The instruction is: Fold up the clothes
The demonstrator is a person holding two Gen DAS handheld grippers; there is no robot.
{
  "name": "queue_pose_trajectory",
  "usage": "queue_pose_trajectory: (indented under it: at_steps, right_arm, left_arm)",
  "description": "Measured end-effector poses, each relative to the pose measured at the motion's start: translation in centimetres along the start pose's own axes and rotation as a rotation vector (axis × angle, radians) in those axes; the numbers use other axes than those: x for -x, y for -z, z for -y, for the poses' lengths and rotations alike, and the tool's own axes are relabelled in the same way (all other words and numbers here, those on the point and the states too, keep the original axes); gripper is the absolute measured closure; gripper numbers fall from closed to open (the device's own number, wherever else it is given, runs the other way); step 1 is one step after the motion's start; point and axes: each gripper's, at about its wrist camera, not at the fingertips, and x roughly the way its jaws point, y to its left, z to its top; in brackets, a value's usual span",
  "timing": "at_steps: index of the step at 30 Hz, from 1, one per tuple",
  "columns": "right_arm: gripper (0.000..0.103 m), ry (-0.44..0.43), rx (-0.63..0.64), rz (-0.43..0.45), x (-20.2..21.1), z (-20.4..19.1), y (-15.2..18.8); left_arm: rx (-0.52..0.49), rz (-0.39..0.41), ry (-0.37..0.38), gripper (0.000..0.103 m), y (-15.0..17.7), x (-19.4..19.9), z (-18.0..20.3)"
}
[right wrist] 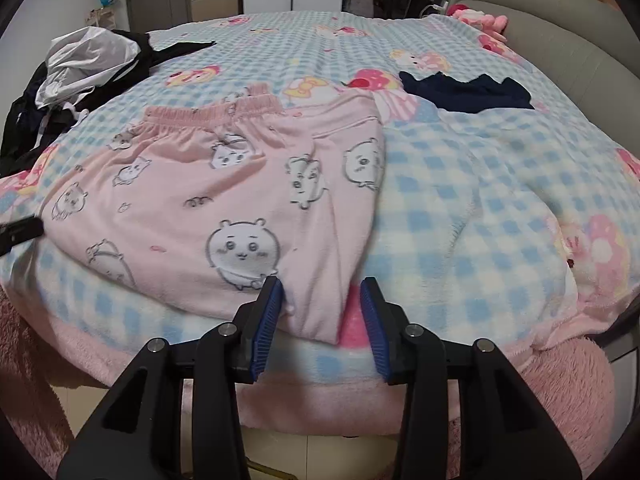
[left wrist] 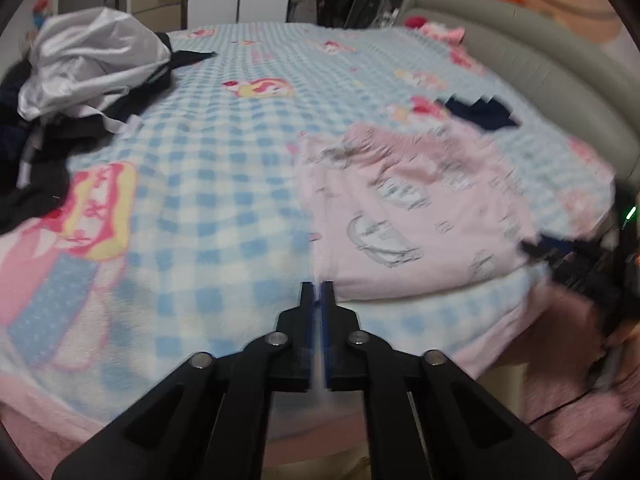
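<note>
A: Where are the pink pajama pants (right wrist: 224, 196)?
B: Folded on the checked blanket (right wrist: 480, 184), near edge.
A: Your claws?
B: My left gripper (left wrist: 317, 286) is closed, at their left corner; if it pinches cloth, I cannot tell. My right gripper (right wrist: 322, 292) is half open around their right corner, not pressing.

Bed (right wrist: 460, 184) covered by blue-white checked fleece blanket (right wrist: 480, 208) with pink cartoon prints; pink fringe along near edge. Pink pajama pants (right wrist: 224, 184), white animal print, folded flat on blanket, waistband toward far side. Dark navy garment (right wrist: 468, 92) crumpled beyond pants, to their right, apart from them. Heap of silver-white and black clothes (right wrist: 80, 76) at bed's left edge, well left of pants. Grey padded headboard (right wrist: 560, 28) right of pants.
</note>
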Motion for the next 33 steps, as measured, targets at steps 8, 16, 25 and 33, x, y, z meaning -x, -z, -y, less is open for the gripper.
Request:
queue_pose_trajectory:
  at_steps: [8,16,25,33]
  right_arm:
    - [0.063,-0.044,-0.079,0.057,1.4,1.7,-0.3]
    - [0.057,-0.096,-0.108,0.061,1.5,2.0,-1.1]
    - [0.053,0.065,-0.189,-0.064,0.5,4.9,0.7]
    - [0.053,-0.229,-0.219,-0.021,1.0,4.0,0.1]
  left_arm:
    - [0.155,0.081,0.023,0.098,-0.4,1.6,-2.7]
    - [0.117,0.093,0.192,0.086,-3.0,0.5,-0.3]
    - [0.107,-0.001,0.221,0.054,-2.4,-4.3,2.4]
    - [0.088,0.096,0.250,0.054,-1.8,-2.3,3.4]
